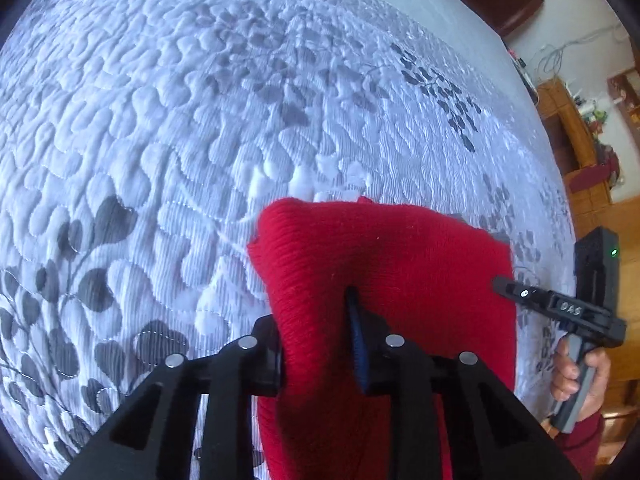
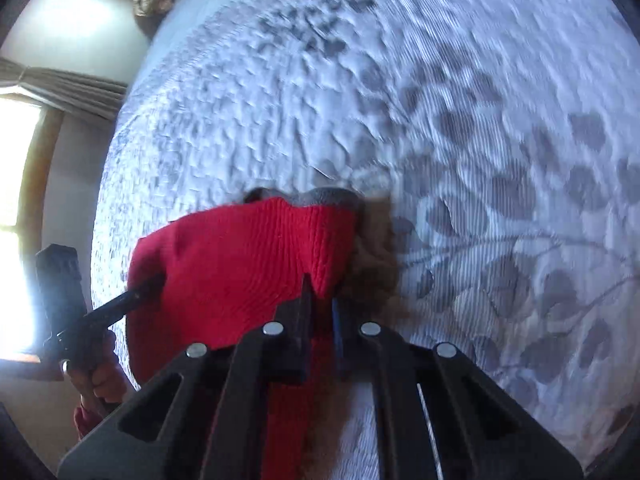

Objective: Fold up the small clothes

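Red knit [image 1: 384, 256]: held above the bed [image 1: 160, 120], pinched by left tool [image 1: 316, 340] and right tool [image 2: 320, 320], both closed on it. Risk: slippage, uneven fold.

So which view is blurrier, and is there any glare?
Right wrist: bedspread smeared by motion blur, window blown out. Left wrist: sharper, quilting crisp, no glare; red garment clear in both, fisheye bending edges.

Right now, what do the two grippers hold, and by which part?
Both hold the red knitted garment: left gripper and right gripper each pinch its near edge.
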`<state>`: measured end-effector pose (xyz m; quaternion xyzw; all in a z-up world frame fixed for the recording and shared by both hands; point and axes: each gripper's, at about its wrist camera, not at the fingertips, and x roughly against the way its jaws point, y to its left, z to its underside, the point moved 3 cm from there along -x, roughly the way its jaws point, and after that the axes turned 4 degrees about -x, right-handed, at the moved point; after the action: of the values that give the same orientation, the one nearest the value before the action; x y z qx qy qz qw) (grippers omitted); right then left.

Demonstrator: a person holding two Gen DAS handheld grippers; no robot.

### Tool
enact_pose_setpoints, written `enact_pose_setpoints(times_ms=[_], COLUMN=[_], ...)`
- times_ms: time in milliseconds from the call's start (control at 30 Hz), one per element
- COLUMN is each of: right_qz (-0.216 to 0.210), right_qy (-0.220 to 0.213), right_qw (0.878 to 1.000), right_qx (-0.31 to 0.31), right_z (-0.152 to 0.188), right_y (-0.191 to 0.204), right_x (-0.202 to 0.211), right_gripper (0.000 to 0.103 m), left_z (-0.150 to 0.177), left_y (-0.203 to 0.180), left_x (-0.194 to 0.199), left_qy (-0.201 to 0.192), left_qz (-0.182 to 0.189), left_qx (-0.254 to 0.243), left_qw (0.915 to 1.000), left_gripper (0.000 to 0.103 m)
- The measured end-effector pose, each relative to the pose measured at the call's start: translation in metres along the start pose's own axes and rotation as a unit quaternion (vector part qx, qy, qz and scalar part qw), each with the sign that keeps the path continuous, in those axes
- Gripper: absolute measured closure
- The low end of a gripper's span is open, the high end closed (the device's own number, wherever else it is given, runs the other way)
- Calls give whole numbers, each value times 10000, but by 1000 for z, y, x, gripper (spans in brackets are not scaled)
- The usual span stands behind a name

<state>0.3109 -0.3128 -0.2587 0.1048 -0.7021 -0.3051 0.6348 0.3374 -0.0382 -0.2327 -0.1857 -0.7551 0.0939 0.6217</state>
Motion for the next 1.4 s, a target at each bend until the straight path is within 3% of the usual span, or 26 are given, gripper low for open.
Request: enact_pose_setpoints(times_ms=[33,67,133,200,367,600,667,767,800,833,867,933,1133,1267,1400], right_qz=[-89,-110,-50,53,120,165,171,246,316,258,88,0,-168,141,258], right_qy=[-47,-85,-195,-336,-146,155,290,280,235,259,351,386,135,390,356], right_qw=[9999,9999,9998,9992,9981,9961,9959,9960,9958,9962,9966,9965,9975,9973,9965], right_qx=[-4,2,94,211,582,851,841,810,828,797,743,746,673,602,716], right_z=[0,1,6,18,74,170,185,197,197,197,197,197,194,196,196], right_y=[0,1,4,8,23,37,37,37,37,38,39,41,37,23,25], right_x=[1,3,12,25,41,35,27,17,18,17,15,18,49,33,22], right_gripper=[92,88,65,51,48,44,42,46,52,67,80,88,90,91,90], left_z=[0,2,7,18,69,136,147,158,157,158,161,163,171,183,180], left_y=[0,1,1,0,-7,-22,-25,-26,-28,-29,-30,-32,-33,-30,-28], left_x=[2,7,16,26,47,55,48,40,40,41,44,47,58,39,38], left_qy=[22,36,27,90,137,136,203,101,66,73,106,211,261,401,423], left_qz=[29,-28,-252,-311,-431,-746,-795,-968,-1000,-946,-795,-484,-59,-222,-156], left_qx=[25,-11,-92,-134,-216,-475,-606,-757,-776,-766,-732,-630,-511,-666,-582], left_qw=[10000,10000,9996,9994,9987,9960,9948,9924,9919,9925,9941,9966,9983,9967,9973], left_gripper=[74,65,55,52,44,40,33,33,34,44,63,78,84,83,81])
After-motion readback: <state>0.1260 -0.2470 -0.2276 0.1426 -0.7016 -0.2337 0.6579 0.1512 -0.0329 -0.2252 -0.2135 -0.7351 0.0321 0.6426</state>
